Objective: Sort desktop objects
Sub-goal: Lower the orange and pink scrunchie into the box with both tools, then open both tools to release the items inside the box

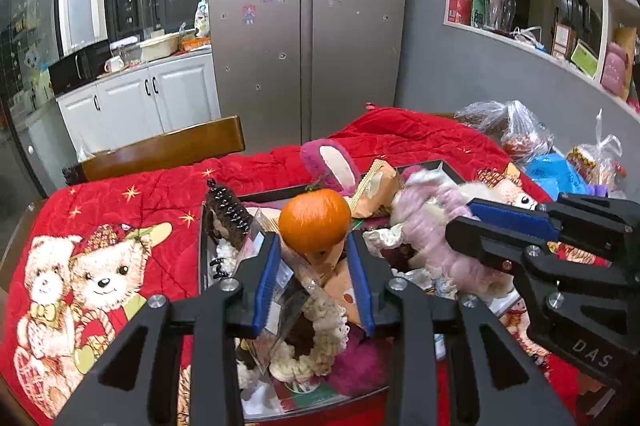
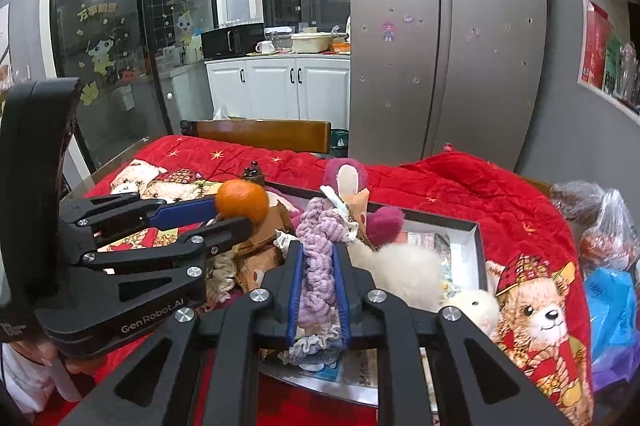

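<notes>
1. Step in hand: both grippers work over the tray (image 2: 478, 242) of mixed items on the red quilt (image 1: 120, 194); sorting appears barely begun.
2. Left gripper (image 1: 314, 250): fingers part-spread either side of the orange (image 1: 315, 220) atop the tray's pile; whether the pads touch it cannot be told.
3. Right gripper (image 2: 319, 266): fingers nearly together, pinching a purple scrunchie (image 2: 318, 266).
4. Next move, judged: carry each item clear of the tray.

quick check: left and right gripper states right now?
Left gripper: open, orange at its fingertips, pads not pressing it.
Right gripper: shut on the purple knitted scrunchie.
</notes>
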`<action>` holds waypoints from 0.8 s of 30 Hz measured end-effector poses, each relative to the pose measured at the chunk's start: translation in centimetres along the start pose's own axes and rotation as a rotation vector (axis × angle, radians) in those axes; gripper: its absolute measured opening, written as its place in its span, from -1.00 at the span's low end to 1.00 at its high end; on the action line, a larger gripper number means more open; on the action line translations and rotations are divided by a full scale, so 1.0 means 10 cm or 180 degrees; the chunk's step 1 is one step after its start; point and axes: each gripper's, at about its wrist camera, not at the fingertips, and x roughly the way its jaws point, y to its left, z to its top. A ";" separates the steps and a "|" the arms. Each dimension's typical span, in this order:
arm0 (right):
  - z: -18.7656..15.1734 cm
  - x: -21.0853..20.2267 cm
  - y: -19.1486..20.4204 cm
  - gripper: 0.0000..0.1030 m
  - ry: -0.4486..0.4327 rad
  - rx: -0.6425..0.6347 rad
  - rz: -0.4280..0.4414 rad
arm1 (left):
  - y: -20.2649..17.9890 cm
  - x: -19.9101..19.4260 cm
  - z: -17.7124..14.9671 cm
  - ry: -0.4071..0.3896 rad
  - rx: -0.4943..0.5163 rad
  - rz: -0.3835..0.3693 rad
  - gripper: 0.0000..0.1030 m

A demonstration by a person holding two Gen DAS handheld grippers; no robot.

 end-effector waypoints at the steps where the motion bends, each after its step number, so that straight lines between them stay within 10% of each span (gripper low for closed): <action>1: 0.00 0.01 -0.01 -0.58 0.0010 0.0049 0.0033 | 0.00 0.00 0.00 0.0000 0.0006 0.0009 0.14; 8: 0.03 -0.03 -0.12 -0.04 -0.0048 0.0263 0.0136 | 0.06 -0.05 0.02 -0.0068 -0.0051 0.0095 0.58; 24: 0.03 -0.04 -0.13 0.03 -0.0063 0.0293 0.0111 | 0.07 0.00 0.01 -0.0009 -0.0064 0.0154 0.58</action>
